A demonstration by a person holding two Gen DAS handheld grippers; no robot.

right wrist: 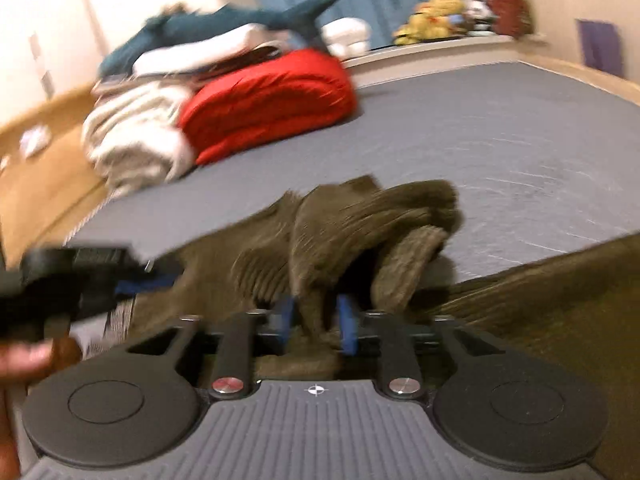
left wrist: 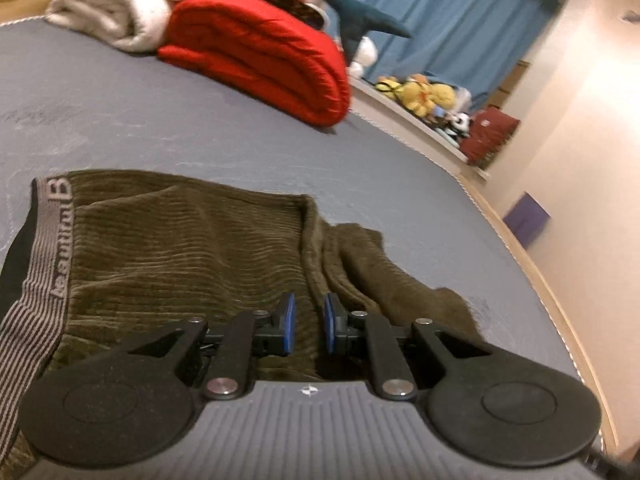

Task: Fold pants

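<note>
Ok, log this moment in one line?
stage: mid-fold | left gripper: pinching pants | right gripper: pants fabric between jaws | surface: grey bed

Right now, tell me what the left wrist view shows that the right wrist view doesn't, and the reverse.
Left wrist only: the striped grey waistband with lettering, and the left gripper pinching a ridge of the olive corduroy pants.

Right wrist only: the right gripper with a bunched pant leg between its pads, a person's hand at the left edge, and wooden floor.

Both: the grey bed surface, red folded quilt, white blanket, blue curtain.
</note>
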